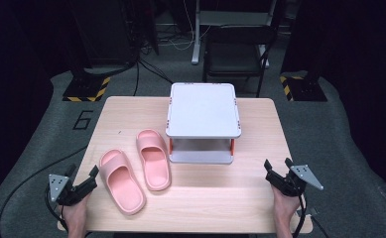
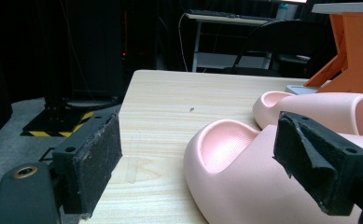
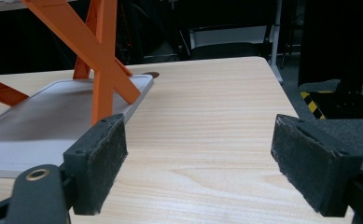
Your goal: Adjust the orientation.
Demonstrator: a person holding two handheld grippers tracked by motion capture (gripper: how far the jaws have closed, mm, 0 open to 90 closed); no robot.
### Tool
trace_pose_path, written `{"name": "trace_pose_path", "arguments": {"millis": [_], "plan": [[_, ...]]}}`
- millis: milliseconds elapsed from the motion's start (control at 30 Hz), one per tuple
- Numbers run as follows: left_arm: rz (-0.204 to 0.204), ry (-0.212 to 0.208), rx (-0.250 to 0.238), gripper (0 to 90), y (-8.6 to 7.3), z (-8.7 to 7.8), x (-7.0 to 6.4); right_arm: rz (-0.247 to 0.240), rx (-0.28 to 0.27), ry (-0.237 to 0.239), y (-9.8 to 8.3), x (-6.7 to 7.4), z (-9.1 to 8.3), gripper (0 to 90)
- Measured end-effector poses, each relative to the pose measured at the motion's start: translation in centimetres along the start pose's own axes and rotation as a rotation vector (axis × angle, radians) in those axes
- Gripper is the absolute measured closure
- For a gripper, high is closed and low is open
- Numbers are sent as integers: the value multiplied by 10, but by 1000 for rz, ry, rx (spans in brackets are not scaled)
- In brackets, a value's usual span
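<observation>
High view: smooth rounded pink slippers (image 1: 135,169)

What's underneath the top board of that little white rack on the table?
Under the white rack's top board stand orange legs and a lower shelf, whose visible front strip is bare. The rest of that shelf is covered by the top.

Both pink slippers (image 1: 136,173) look like soft moulded foam or rubber, matt and smooth with barely any sheen. The tabletop (image 1: 215,193) is pale wood-grain laminate, smooth, low gloss. The little shelf (image 1: 203,110) has white plastic-looking decks, satin finish, on orange plastic cross legs. Pads (image 3: 100,161) on the gripper jaws are black, rough and fuzzy, a bit frayed at the edges.
</observation>
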State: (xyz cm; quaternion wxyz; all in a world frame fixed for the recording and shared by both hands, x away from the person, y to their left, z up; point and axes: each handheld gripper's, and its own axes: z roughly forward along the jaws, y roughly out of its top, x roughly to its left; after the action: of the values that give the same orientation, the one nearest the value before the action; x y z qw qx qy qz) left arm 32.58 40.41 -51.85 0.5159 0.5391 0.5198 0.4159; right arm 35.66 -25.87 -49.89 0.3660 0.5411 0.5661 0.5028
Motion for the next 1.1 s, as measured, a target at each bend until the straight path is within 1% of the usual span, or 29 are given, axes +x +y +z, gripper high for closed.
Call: {"name": "trace_pose_path", "arguments": {"millis": [300,400,467,500,567,633,667,700,733,833,867,900,933,1000,1067,1100], "plan": [[2,-2,8,152,0,-1,0,0,-12,7,0,1,0,177],[2,1,2,152,0,-2,0,-1,-5,7,1,2,1,177],[3,-1,3,152,0,-3,0,-8,-8,9,0,3,2,177],[2,0,3,153,0,-3,0,-13,1,8,1,4,2,177],[-1,-3,-1,153,1,-4,0,-14,1,11,0,5,2,177],[0,1,-3,153,0,-3,-2,-30,8,11,0,7,1,177],[0,-2,4,153,-1,-3,-3,-27,-3,13,0,8,2,177],[0,-2,4,153,-1,-3,-3,-27,-3,13,0,8,2,177],[6,-7,4,153,-1,-3,-3,-27,5,10,1,9,2,177],[22,-17,11,154,0,-2,-5,-28,0,13,1,9,2,177],[19,-19,4,154,1,-2,-7,-38,0,8,1,11,2,177],[19,-19,4,154,1,-2,-7,-38,0,8,1,11,2,177],[20,-21,0,154,1,-1,-7,-43,3,18,1,12,-1,177],[19,-18,-7,154,2,-1,-8,-47,0,21,1,12,-2,177],[21,-21,-8,154,2,0,-9,-49,1,37,1,13,-3,177],[21,-21,-8,154,2,0,-9,-53,6,34,0,13,-3,177]]}}
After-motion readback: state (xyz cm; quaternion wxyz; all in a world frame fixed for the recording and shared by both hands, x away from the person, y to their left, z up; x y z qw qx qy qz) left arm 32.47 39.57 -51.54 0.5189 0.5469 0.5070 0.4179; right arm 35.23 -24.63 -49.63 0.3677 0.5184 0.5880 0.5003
